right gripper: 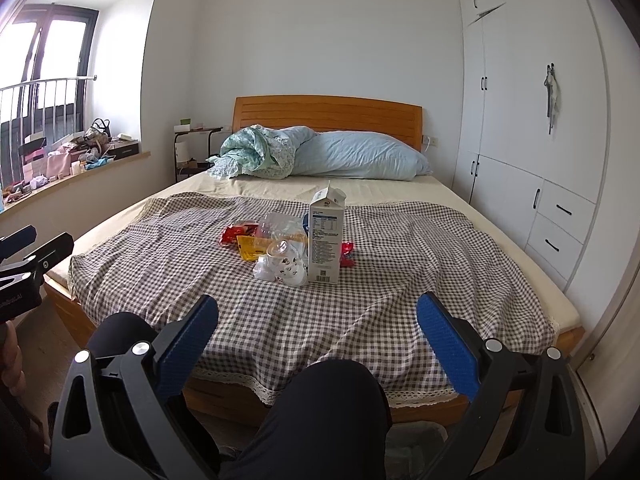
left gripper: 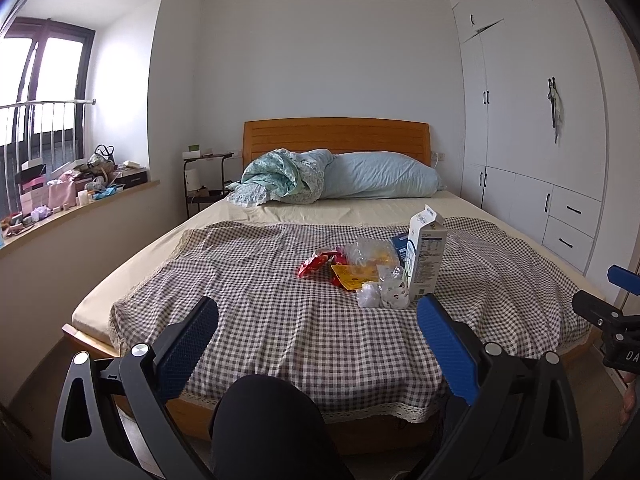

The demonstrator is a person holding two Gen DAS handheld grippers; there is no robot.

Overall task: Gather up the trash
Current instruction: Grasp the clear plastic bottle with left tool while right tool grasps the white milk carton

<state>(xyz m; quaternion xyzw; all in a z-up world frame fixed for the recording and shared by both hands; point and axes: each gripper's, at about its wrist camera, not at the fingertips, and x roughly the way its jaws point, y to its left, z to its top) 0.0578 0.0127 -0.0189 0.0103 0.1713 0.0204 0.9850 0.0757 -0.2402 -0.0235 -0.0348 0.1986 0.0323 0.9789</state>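
A pile of trash lies on the checkered cloth (left gripper: pixel 280 320) spread over the bed. A white milk carton (left gripper: pixel 425 254) (right gripper: pixel 327 236) stands upright at its right. Beside it lie a red wrapper (left gripper: pixel 316 263) (right gripper: pixel 234 234), a yellow packet (left gripper: pixel 348 278) (right gripper: pixel 249 247), clear crumpled plastic (left gripper: pixel 370 254) (right gripper: pixel 280 226) and a small clear cup (left gripper: pixel 390 286) (right gripper: pixel 282 266). My left gripper (left gripper: pixel 318 312) is open and empty, held back from the pile. My right gripper (right gripper: pixel 318 308) is open and empty, also short of the pile. Each gripper shows at the edge of the other's view.
Pillows and a bundled quilt (left gripper: pixel 316 178) lie against the wooden headboard (left gripper: pixel 336 136). A white wardrobe (left gripper: pixel 532 120) lines the right wall. A cluttered windowsill (left gripper: pixel 72 190) runs along the left. The person's dark-clad knees (right gripper: pixel 320 408) are in front of the bed's foot.
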